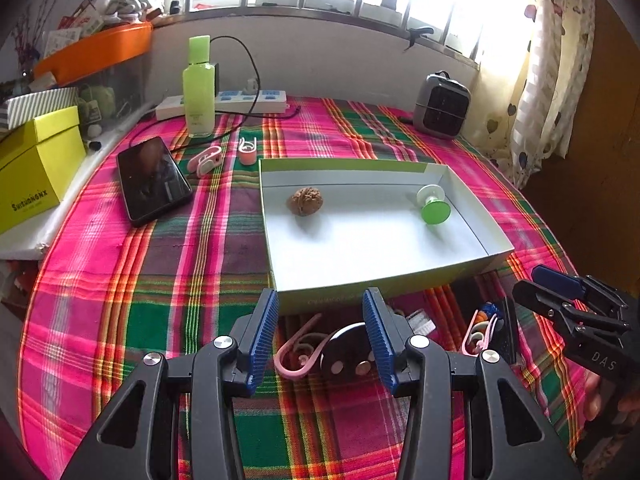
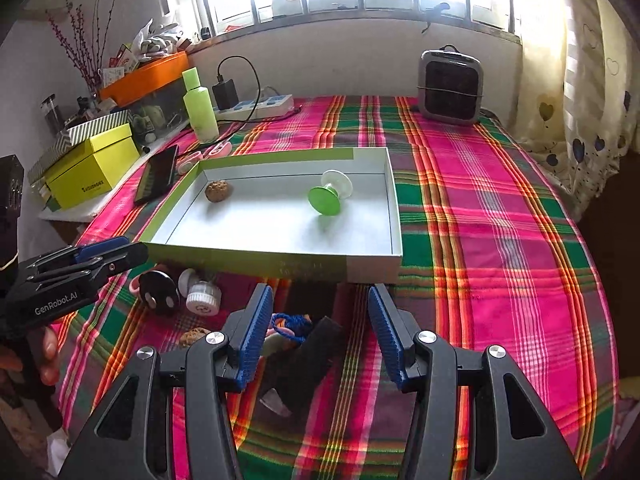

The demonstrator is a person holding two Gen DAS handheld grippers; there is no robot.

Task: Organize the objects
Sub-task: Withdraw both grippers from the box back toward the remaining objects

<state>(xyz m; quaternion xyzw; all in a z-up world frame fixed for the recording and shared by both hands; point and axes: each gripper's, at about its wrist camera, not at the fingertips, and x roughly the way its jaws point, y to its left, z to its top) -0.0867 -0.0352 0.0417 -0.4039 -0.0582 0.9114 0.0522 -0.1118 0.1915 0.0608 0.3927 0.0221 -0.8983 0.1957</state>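
A shallow white box with green sides (image 1: pixel 472 204) (image 2: pixel 394 216) lies on the plaid cloth. It holds a walnut (image 1: pixel 306 201) (image 2: pixel 218 191) and a green-and-white spool (image 1: pixel 434 205) (image 2: pixel 329 195). My left gripper (image 1: pixel 320 336) is open and empty above a pink clip (image 1: pixel 298 354) and a black round disc (image 1: pixel 348 354) (image 2: pixel 159 291) in front of the box. My right gripper (image 2: pixel 316 334) is open and empty above a black flat object (image 2: pixel 308 360) and a blue cord bundle (image 2: pixel 290 326).
A black phone (image 1: pixel 152 180), pink clips (image 1: pixel 206 159), a green bottle (image 1: pixel 198 88), a power strip (image 1: pixel 256 100) and a grey heater (image 1: pixel 440 106) sit further back. Yellow and orange boxes (image 1: pixel 36 168) stand left. A white cap (image 2: pixel 203 298) and second walnut (image 2: pixel 192 336) lie near.
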